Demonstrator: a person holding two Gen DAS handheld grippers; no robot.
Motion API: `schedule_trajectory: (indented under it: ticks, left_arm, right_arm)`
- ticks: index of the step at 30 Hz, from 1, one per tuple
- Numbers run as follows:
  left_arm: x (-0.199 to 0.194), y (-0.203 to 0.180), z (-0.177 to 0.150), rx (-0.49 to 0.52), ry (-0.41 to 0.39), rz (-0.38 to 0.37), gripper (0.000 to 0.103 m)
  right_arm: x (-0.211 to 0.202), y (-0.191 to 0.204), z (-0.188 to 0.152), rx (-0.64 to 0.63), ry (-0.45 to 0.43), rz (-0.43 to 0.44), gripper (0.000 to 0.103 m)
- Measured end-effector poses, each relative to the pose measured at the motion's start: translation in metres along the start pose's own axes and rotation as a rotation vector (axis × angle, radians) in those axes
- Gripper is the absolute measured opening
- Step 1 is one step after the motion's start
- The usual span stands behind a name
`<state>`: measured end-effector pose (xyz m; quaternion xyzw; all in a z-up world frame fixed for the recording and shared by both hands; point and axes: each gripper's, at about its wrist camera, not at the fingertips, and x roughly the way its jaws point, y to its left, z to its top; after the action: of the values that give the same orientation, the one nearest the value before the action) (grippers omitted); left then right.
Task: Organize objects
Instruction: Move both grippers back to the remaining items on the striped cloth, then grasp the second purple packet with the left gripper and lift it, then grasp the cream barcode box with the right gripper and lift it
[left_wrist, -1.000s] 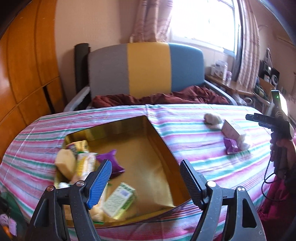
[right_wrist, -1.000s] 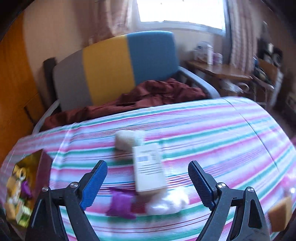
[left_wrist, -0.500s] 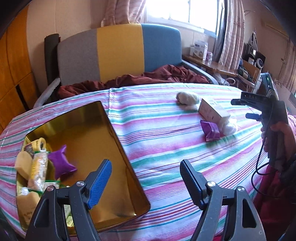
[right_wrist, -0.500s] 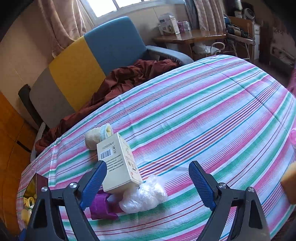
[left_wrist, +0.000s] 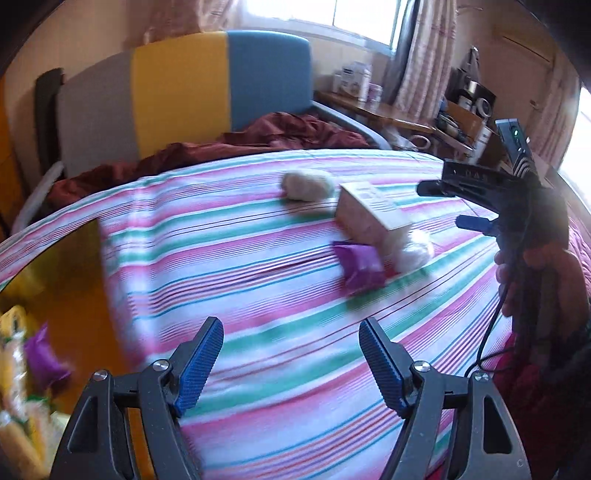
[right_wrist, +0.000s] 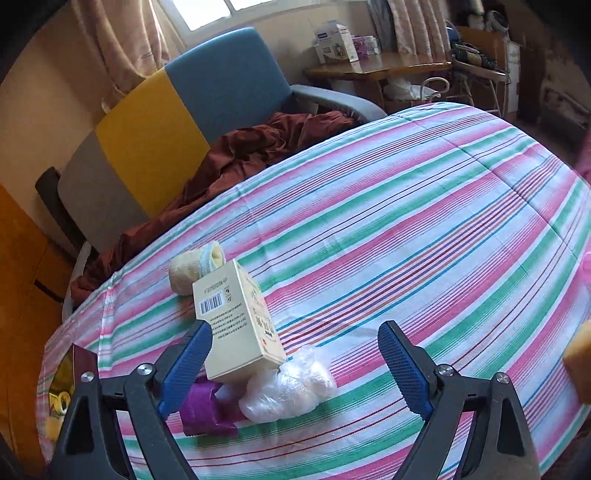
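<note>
A cream carton (right_wrist: 236, 325) lies on the striped tablecloth, with a purple packet (right_wrist: 207, 410) and a clear plastic bundle (right_wrist: 284, 387) at its near end and a beige roll (right_wrist: 195, 267) behind it. My right gripper (right_wrist: 295, 365) is open and empty, just above the bundle. The same group shows in the left wrist view: carton (left_wrist: 369, 214), packet (left_wrist: 360, 267), roll (left_wrist: 306, 184). My left gripper (left_wrist: 291, 360) is open and empty over bare cloth. The gold box (left_wrist: 74, 280) with snacks is at the left edge.
A grey, yellow and blue chair (right_wrist: 159, 140) with a dark red cloth (right_wrist: 258, 147) stands behind the table. A cluttered wooden side table (right_wrist: 388, 70) is at the back right. An orange sponge-like thing (right_wrist: 580, 354) shows at the right edge.
My left gripper has swung right, away from the gold box and toward the group of objects. My right gripper has come closer to the carton and bundle. Both stay open.
</note>
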<state>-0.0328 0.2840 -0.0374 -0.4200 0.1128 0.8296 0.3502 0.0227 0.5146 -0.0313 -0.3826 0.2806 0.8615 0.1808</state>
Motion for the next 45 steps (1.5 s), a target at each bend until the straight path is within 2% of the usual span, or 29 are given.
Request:
schedule_trajectory:
  ticks: [5, 8, 13, 17, 18, 19, 21, 24, 30, 35, 40, 45]
  left_arm:
    - [0.037, -0.024, 0.020, 0.006, 0.041, -0.067, 0.077]
    - [0.057, -0.039, 0.032, 0.019, 0.055, -0.079, 0.077]
    - [0.092, -0.051, 0.048, 0.021, 0.079, -0.070, 0.077]
    - [0.125, -0.044, 0.051, -0.024, 0.151, -0.054, 0.075]
    - [0.125, -0.041, 0.050, -0.032, 0.138, -0.051, 0.068]
    - [0.121, -0.040, 0.048, -0.028, 0.114, -0.045, 0.056]
    - [0.117, -0.034, 0.043, -0.034, 0.113, -0.067, 0.040]
    - [0.104, -0.023, 0.031, -0.056, 0.107, -0.103, 0.038]
    - [0.074, -0.016, -0.005, -0.042, 0.090, -0.100, 0.036]
    - [0.059, -0.017, -0.028, 0.021, 0.039, -0.095, 0.036]
    - [0.059, -0.015, -0.028, 0.034, 0.004, -0.095, 0.036]
    - [0.061, -0.015, -0.029, 0.038, -0.014, -0.099, 0.036]
  right_arm:
    - [-0.001, -0.002, 0.002, 0.020, 0.001, 0.015, 0.093]
    - [0.000, -0.005, 0.003, 0.034, 0.006, 0.026, 0.094]
    - [0.002, -0.008, 0.004, 0.060, 0.018, 0.044, 0.094]
    - [0.006, -0.008, 0.004, 0.062, 0.031, 0.052, 0.094]
    - [0.006, -0.008, 0.003, 0.059, 0.031, 0.051, 0.094]
    - [0.007, -0.008, 0.003, 0.056, 0.030, 0.049, 0.094]
    - [0.009, -0.005, 0.003, 0.034, 0.034, 0.048, 0.094]
    - [0.011, 0.002, 0.003, -0.016, 0.032, 0.034, 0.094]
    - [0.022, 0.017, -0.005, -0.114, 0.052, 0.012, 0.089]
    - [0.028, 0.028, -0.011, -0.176, 0.051, -0.005, 0.088]
    - [0.029, 0.042, -0.014, -0.216, 0.035, 0.016, 0.088]
    - [0.035, 0.059, -0.013, -0.279, 0.065, 0.002, 0.090]
